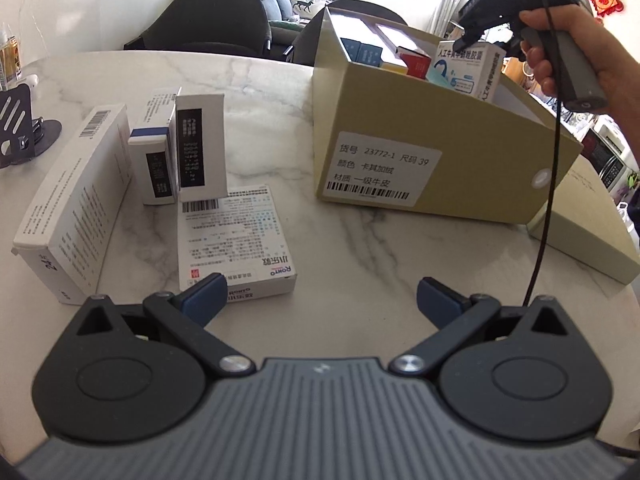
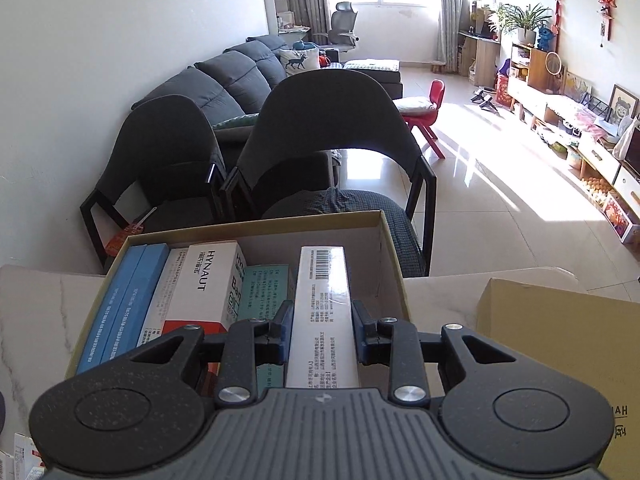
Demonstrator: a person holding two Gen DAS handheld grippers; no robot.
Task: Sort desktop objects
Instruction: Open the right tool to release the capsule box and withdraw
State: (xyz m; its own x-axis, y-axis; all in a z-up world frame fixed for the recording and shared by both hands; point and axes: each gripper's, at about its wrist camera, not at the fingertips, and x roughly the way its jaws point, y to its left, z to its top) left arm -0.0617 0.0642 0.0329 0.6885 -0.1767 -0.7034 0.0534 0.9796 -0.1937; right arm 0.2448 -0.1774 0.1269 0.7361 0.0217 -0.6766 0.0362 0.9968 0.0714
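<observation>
My left gripper point(image 1: 320, 298) is open and empty, low over the marble table point(image 1: 340, 240). Ahead on its left lie several white medicine boxes: a flat Rohto box point(image 1: 234, 240), a long box on its side point(image 1: 74, 200) and two upright boxes point(image 1: 188, 152). My right gripper point(image 2: 322, 330) is shut on a long white medicine box point(image 2: 322, 320), held over the open tan cardboard box point(image 2: 390, 256). In the left wrist view that gripper point(image 1: 478, 34) grips the box point(image 1: 466, 66) above the cardboard box point(image 1: 420, 128). Several medicine boxes point(image 2: 200, 292) stand inside.
The tan box lid point(image 1: 592, 224) lies at the table's right, also in the right wrist view point(image 2: 560, 344). A black phone stand point(image 1: 20, 124) sits at the far left. Two dark chairs point(image 2: 320, 140) stand behind the table.
</observation>
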